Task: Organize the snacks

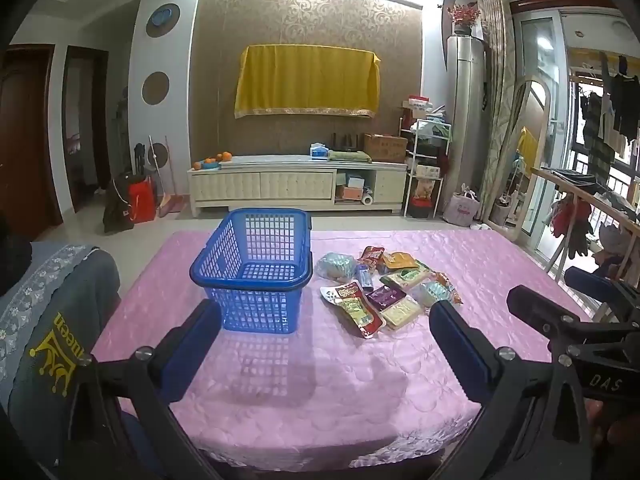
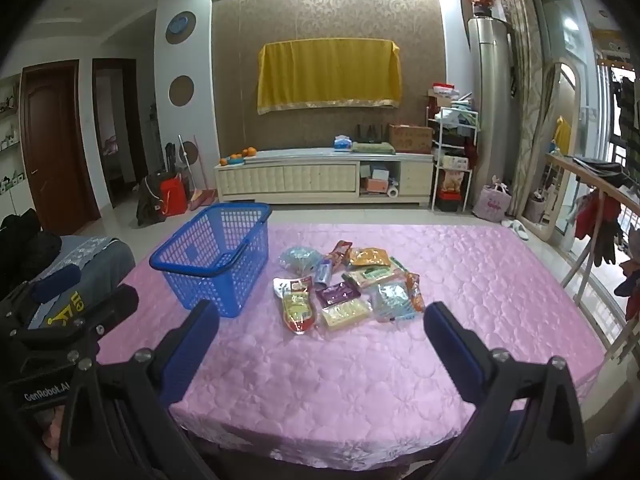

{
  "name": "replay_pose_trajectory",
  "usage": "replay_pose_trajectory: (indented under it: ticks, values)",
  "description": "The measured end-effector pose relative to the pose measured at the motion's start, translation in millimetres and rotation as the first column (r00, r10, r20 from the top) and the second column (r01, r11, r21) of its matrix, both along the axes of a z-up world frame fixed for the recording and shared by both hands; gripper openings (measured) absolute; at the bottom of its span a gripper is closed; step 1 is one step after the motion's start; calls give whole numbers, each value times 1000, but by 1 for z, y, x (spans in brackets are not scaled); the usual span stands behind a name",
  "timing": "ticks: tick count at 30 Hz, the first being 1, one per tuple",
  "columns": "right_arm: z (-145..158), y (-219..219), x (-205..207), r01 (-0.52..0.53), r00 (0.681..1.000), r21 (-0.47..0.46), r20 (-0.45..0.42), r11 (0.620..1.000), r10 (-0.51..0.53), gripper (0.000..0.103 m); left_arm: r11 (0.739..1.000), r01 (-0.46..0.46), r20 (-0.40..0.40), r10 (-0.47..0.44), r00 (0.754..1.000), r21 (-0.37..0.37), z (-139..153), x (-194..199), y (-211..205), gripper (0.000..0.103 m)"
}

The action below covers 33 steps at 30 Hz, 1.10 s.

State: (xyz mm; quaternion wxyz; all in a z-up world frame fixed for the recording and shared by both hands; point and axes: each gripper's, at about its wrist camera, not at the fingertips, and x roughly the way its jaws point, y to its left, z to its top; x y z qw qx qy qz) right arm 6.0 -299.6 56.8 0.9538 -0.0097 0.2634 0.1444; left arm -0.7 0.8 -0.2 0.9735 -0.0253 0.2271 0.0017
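Centrally, blue lattice plastic basket, crinkly foil snack packets (heaped), quilted pink cloth, both grippers' fingers wide, empty.

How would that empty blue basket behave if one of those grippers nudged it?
The blue basket is open plastic lattice with nothing in it, so probably light and fairly stiff. On the smooth pink cloth it would likely slide; a push near its rim might tip it.
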Motion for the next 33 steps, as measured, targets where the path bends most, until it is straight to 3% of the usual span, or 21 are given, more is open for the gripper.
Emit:
replay_pose_trajectory:
  ticks: [33]
  values:
    - [-7,2,1,-5,1000,-5,-18,1000,5,103,1000,-3,-19,3,1000,0,-6,-1,3,103]
